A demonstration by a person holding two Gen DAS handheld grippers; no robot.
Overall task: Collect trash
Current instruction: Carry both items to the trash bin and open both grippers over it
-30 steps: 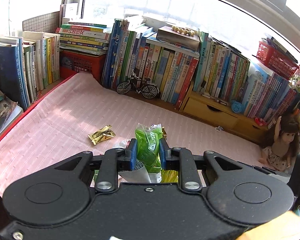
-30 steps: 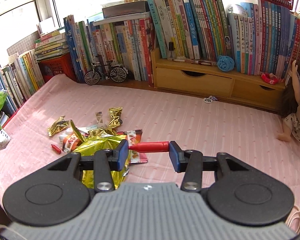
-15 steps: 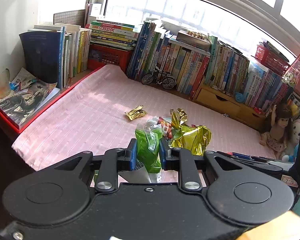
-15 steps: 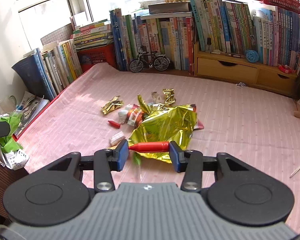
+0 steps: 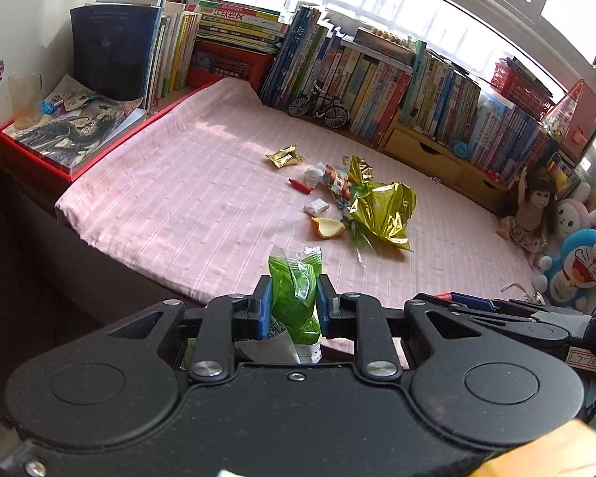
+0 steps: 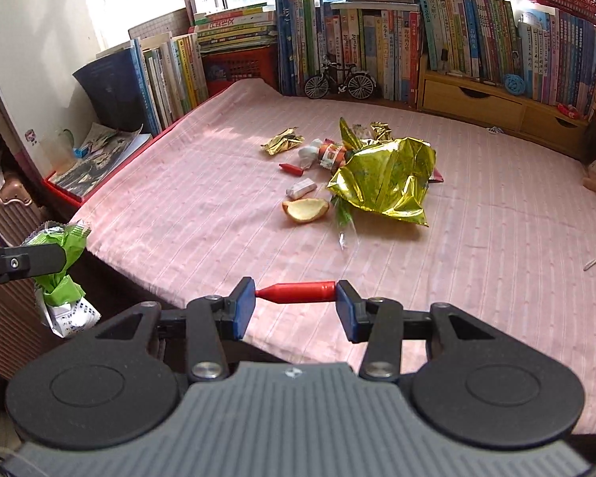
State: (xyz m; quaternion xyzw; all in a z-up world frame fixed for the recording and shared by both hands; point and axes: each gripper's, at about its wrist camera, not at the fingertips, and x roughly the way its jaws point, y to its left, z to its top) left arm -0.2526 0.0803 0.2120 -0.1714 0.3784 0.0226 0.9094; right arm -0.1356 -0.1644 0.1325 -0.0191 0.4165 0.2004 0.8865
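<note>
Right wrist view: we judge the right tool [image 6: 295, 297] pinching the red tube [image 6: 296, 292] end-to-end may drop it past the bed's [image 6: 178, 198] front edge; left tool [image 5: 294, 305] clamps the green wrapper [image 5: 295, 294] securely.

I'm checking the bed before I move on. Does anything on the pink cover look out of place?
Yes. A litter pile sits mid-cover: a crumpled gold foil bag, an orange peel, a small gold wrapper and a red piece. It is trash on bedding; the books behind stand tidy.
</note>
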